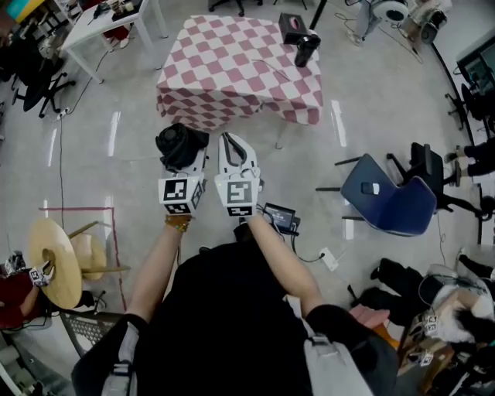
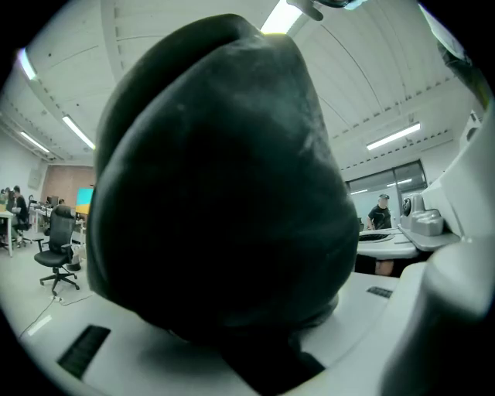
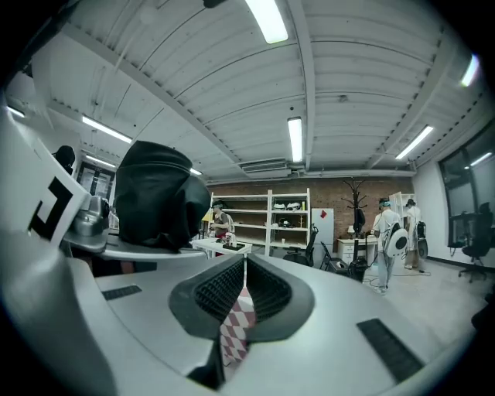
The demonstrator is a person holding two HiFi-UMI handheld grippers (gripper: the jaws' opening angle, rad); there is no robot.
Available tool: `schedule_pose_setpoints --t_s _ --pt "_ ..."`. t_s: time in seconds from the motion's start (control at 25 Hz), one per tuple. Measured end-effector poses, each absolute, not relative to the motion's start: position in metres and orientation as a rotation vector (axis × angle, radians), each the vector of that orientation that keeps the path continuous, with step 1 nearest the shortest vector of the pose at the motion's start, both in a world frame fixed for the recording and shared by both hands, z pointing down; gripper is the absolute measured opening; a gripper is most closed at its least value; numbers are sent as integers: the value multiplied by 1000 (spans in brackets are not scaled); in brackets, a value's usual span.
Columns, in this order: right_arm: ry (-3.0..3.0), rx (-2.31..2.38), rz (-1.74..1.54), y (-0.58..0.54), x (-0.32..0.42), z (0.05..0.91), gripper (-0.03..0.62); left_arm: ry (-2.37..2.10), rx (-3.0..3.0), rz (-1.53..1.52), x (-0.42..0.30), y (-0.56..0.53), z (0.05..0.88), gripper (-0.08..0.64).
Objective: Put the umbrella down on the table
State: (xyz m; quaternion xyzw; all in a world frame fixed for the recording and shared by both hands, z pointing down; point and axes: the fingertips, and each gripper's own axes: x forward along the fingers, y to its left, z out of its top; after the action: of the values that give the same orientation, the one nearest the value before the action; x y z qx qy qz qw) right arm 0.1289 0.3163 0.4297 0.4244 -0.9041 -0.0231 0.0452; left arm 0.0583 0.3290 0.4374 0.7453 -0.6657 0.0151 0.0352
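Note:
A black folded umbrella stands bundled in my left gripper, whose jaws are shut on its lower part. In the left gripper view the umbrella fills almost the whole picture above the white jaws. My right gripper is held close beside the left one, shut, with nothing between its pads. From the right gripper view the umbrella shows at the left. The table, under a red-and-white checked cloth, stands a short way ahead of both grippers.
A black box and a dark cylinder stand at the table's far right corner. A blue chair is at the right, a white desk at the far left. Cables and a small device lie on the floor.

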Motion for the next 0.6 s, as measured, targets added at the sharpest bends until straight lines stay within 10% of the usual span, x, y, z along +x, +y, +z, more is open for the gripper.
schedule_pose_setpoints --t_s 0.6 --pt "-2803 1168 -61 228 138 436 17 -2139 2207 56 72 246 440 192"
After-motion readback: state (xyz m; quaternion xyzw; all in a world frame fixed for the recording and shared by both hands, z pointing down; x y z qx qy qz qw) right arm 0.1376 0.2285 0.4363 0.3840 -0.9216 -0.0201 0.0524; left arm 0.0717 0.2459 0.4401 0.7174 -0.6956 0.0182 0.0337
